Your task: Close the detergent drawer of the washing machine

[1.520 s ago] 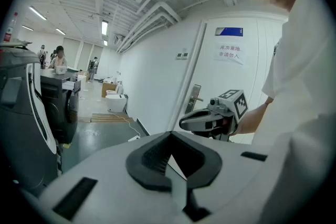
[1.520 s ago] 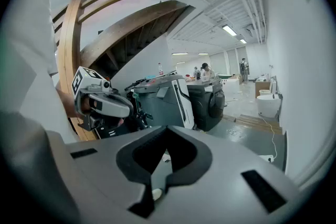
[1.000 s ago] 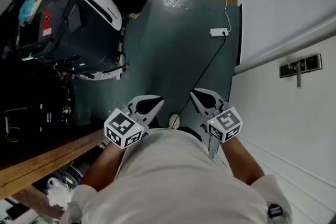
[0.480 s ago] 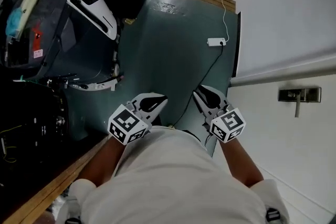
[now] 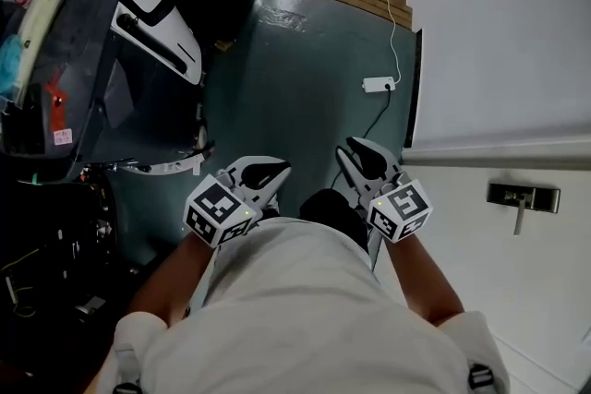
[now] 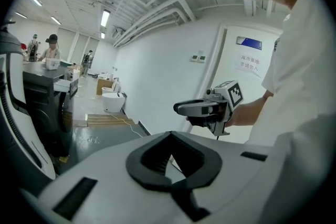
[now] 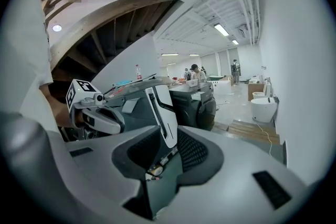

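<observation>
The left tool is pressed together and empty. The right tool, its jaws just opening, stands spread with nothing between them, above the green floor.

Head view looks steeply down; claw views share the green floor.

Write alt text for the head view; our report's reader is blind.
Seen from above, a person holds the left claw and right claw out over a teal floor; the right claw's jaws have just been opening, with nothing between them. At left stand dark machines, at right a white wall.
</observation>
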